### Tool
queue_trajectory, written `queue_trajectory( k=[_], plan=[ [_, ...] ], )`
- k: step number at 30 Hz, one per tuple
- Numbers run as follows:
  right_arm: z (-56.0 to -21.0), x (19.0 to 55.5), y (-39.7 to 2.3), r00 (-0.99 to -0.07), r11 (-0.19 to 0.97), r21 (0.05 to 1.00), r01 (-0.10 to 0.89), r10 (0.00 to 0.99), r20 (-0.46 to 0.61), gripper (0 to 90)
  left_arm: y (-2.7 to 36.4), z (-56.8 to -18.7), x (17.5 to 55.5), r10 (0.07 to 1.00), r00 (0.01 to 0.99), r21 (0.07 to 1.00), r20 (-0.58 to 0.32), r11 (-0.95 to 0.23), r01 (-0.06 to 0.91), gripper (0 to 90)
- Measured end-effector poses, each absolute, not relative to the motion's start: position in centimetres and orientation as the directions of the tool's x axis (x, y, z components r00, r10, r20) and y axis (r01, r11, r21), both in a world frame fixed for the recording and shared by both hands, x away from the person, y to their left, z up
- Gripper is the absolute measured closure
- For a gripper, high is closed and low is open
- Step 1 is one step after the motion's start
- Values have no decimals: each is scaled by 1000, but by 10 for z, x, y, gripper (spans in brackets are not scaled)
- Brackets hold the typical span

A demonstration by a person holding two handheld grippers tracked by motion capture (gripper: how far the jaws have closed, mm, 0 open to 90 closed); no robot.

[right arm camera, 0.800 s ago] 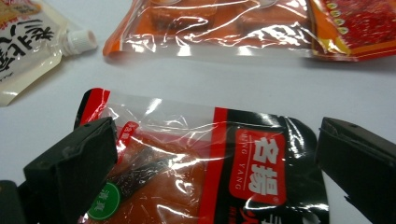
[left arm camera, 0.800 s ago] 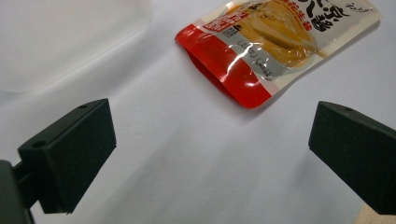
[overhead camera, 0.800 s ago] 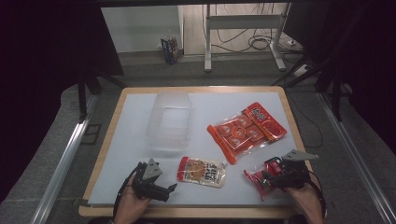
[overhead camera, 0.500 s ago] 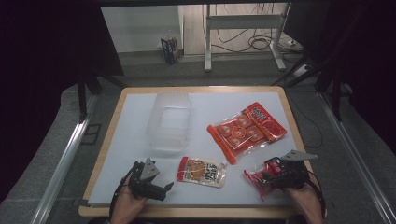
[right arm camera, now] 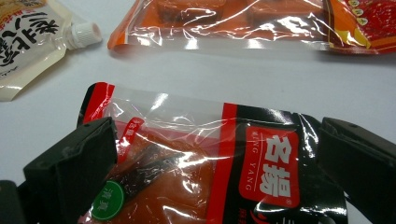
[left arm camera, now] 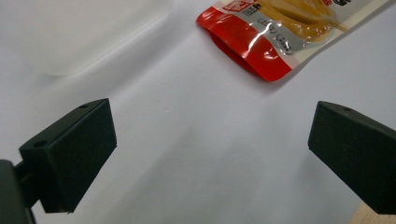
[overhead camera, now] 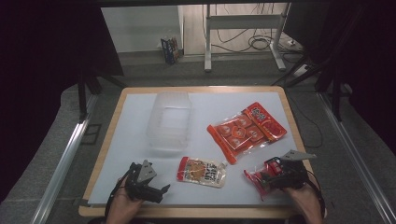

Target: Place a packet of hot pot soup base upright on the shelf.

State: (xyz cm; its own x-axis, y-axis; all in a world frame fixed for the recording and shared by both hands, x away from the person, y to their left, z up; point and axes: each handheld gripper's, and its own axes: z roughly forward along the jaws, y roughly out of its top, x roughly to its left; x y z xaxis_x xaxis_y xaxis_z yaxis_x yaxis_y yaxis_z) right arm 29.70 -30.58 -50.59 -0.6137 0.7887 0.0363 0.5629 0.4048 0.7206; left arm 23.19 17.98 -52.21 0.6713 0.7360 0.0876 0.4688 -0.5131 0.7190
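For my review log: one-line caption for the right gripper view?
Right gripper with open black jaws astride a red-and-black clear plastic snack packet on the white table.

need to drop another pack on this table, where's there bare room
The white table top is bare along its left side, between the clear plastic tub and the wooden edge. Another free strip lies at the far right, beyond the orange tray pack and the red flat pack. The near middle is crowded: the spouted pouch and the red-black packet lie there.
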Motion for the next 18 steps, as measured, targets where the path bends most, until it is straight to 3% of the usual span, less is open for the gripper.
queue_trajectory(
  k=[7,18],
  plan=[
    [-507,297,-304,-611,400,723,564,790,40,0,190,-523,232,749,662,742,19,-454,493,12],
    [-506,298,-302,-604,398,719,569,796,37,0,189,-524,233,746,666,747,3,-444,494,12]
  ],
)
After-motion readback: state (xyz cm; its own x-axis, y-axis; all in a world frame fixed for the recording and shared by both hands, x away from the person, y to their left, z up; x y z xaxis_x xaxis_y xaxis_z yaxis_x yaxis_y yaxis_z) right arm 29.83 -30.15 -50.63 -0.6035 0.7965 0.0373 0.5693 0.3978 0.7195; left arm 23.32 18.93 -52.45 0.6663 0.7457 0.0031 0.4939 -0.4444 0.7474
